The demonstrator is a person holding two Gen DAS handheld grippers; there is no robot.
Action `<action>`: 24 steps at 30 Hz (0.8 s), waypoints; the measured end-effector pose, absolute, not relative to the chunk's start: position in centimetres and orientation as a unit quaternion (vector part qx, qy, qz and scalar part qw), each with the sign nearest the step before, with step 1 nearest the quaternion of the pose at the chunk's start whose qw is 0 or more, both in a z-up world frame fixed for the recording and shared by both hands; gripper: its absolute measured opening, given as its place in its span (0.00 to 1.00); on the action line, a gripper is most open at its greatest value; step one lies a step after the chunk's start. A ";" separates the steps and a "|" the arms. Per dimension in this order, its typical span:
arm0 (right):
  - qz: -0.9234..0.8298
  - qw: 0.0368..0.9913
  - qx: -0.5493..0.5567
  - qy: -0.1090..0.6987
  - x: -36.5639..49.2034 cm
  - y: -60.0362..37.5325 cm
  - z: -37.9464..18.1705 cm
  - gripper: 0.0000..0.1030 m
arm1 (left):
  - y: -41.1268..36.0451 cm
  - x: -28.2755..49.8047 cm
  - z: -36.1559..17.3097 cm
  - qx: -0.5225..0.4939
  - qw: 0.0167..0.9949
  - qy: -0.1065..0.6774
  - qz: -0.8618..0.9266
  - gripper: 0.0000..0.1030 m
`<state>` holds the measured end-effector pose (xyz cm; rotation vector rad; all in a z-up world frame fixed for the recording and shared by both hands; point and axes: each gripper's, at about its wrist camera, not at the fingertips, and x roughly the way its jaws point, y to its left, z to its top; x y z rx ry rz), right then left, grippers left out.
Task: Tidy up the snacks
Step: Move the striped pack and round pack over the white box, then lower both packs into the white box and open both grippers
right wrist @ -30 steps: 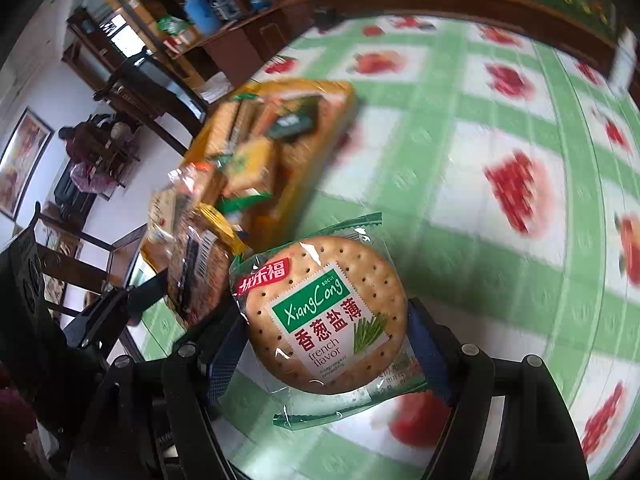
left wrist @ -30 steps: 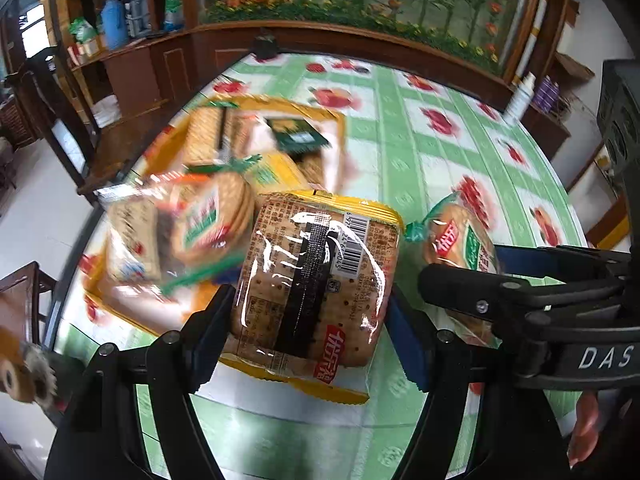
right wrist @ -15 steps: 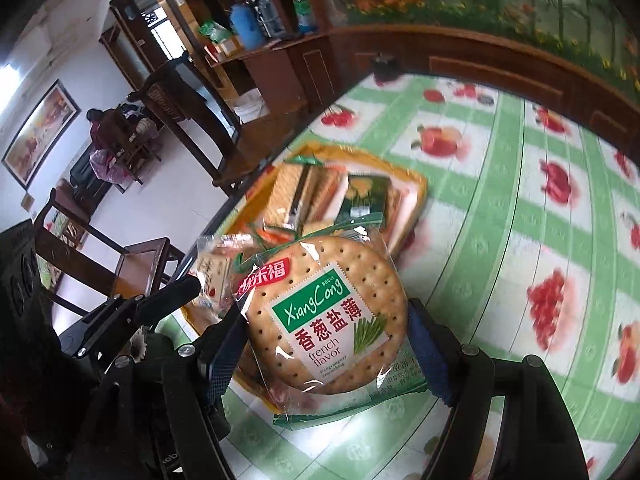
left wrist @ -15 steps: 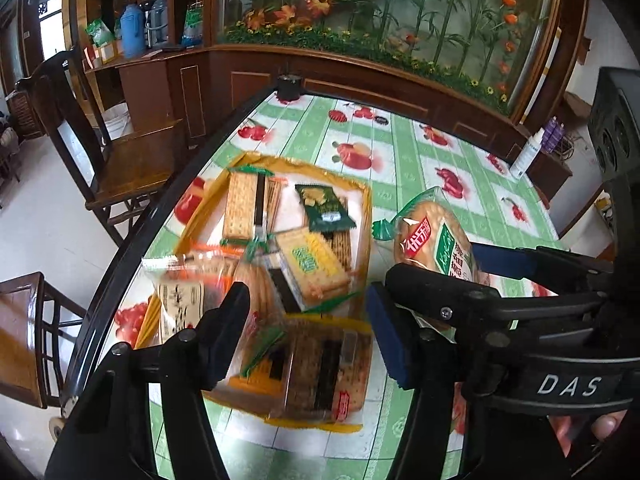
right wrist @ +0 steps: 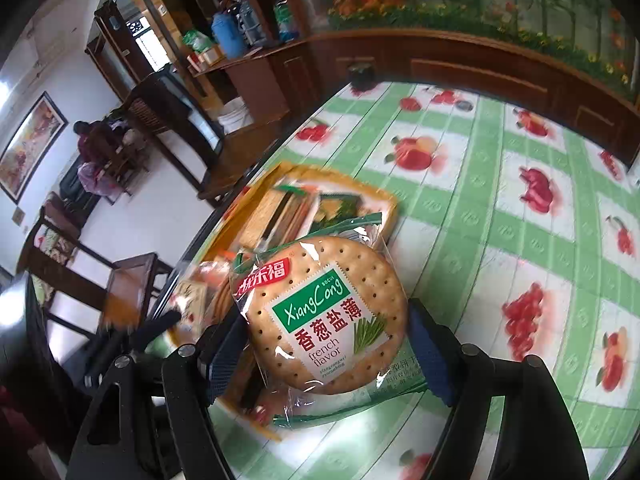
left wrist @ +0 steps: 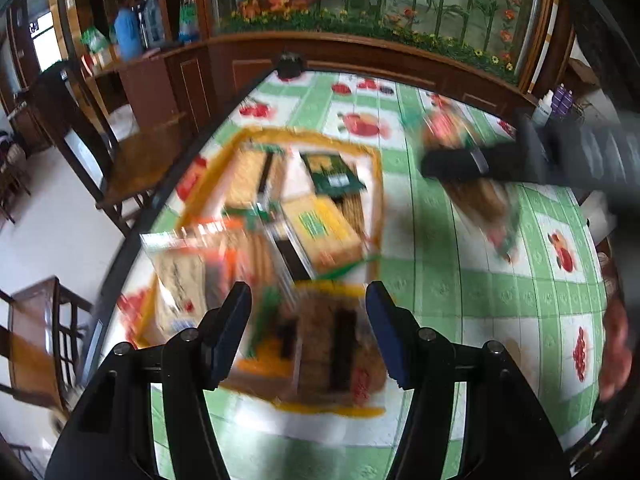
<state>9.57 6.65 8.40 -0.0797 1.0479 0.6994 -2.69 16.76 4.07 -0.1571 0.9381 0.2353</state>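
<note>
A yellow tray (left wrist: 376, 168) on the green fruit-print tablecloth holds several cracker packs. A brown cracker pack with yellow ends (left wrist: 340, 344) lies at the tray's near end. My left gripper (left wrist: 308, 296) hovers above it, blurred, jaws apart with nothing between them. My right gripper (right wrist: 324, 324) is shut on a round cracker pack with a green label (right wrist: 320, 312). It is held in the air over the tray's near right corner (right wrist: 384, 200). In the left wrist view that pack (left wrist: 480, 200) shows as a blur at the upper right.
The table's left edge (left wrist: 132, 248) runs close beside the tray, with wooden chairs (left wrist: 132, 160) beyond it. A wooden cabinet with a flower panel closes the far end. A white bottle (left wrist: 544, 108) stands far right. A hand (left wrist: 616, 344) shows at the right rim.
My left gripper let go of the brown cracker pack, rose away from it and its jaws narrowed. My right gripper lifted the round pack higher and carried it toward the tray.
</note>
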 end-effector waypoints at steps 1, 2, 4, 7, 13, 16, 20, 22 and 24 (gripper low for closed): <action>0.327 0.807 -0.035 0.490 9.8 6.8 8.3 0.76 | 16.6 -2.8 3.9 -0.074 0.883 0.449 0.115 0.57; 0.325 0.807 -0.033 0.491 10.0 7.0 8.0 0.76 | 16.6 -2.9 3.6 -0.071 0.883 0.450 0.116 0.57; 0.330 0.801 -0.028 0.499 10.4 7.5 7.3 0.76 | 17.0 -2.4 3.1 -0.067 0.878 0.457 0.123 0.57; 0.334 0.794 -0.022 0.508 10.7 8.8 6.3 0.75 | 18.8 -1.4 2.9 -0.080 0.873 0.459 0.142 0.57; 0.338 0.787 -0.039 0.516 11.4 12.4 4.0 0.76 | 22.4 -0.2 3.1 -0.117 0.864 0.459 0.171 0.57; 0.339 0.787 -0.056 0.512 12.0 14.5 3.2 0.76 | 23.6 0.7 2.8 -0.120 0.857 0.467 0.180 0.57; 0.332 0.786 -0.080 0.515 13.2 16.9 2.1 0.76 | 24.2 1.4 2.6 -0.108 0.858 0.463 0.196 0.57; 0.331 0.786 -0.087 0.515 13.5 17.5 1.7 0.76 | 24.3 1.6 2.5 -0.097 0.858 0.461 0.205 0.57; 0.336 0.785 -0.089 0.513 13.5 17.9 1.4 0.76 | 24.5 1.8 2.4 -0.091 0.857 0.462 0.211 0.57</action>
